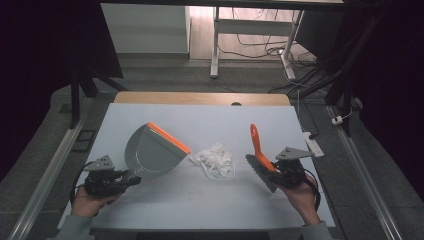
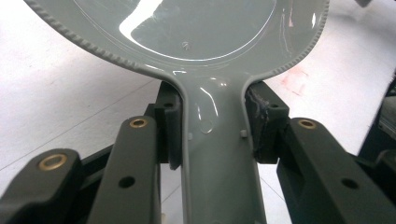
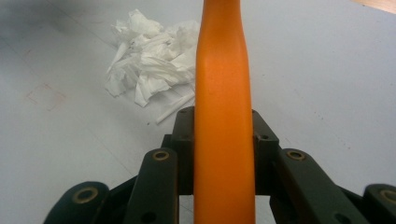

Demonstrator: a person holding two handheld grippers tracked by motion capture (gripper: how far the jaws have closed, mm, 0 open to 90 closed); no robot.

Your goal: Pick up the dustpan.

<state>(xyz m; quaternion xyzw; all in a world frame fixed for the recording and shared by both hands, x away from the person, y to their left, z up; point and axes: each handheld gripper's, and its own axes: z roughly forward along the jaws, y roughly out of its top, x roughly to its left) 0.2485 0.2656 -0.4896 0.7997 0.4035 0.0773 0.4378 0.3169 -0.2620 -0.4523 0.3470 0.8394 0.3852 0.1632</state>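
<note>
On the pale grey-white table top [image 1: 165, 200] everything sits under dim light, a bare wooden strip [image 1: 200, 98] running along the far edge; beyond it grey carpet, the white legs of another desk [image 1: 216, 45], loose cables [image 1: 260, 47] on the floor; dark black surrounds left and right; metal rails [image 1: 42, 182] flank the table on both sides.

Far left, near edge: left gripper [image 1: 131, 180] in the person's left hand [image 1: 90, 202], jaws clamped on the grey handle of the dustpan [image 1: 152, 155]; left gripper view shows the pads [image 2: 172, 128] pressing both sides of the handle neck, ribbed pan rim just ahead; dustpan lies on the table, its orange lip [image 1: 168, 137] on the far right side, mouth facing the litter.

Centre: pile of crumpled white paper scraps [image 1: 216, 160] on the table, just right of the dustpan lip, apart from it; nothing between pan and pile.

Right: hand brush [image 1: 261, 157], orange handle pointing up and away, dark bristles [image 1: 260, 172] low toward the table, just right of the scraps; right gripper [image 1: 275, 170] in the right hand [image 1: 300, 192] clamped on the orange handle; right gripper view shows the jaws tight on both sides of it, scraps ahead to the left.

Far right edge: white power strip [image 1: 312, 144] beside the table.
</note>
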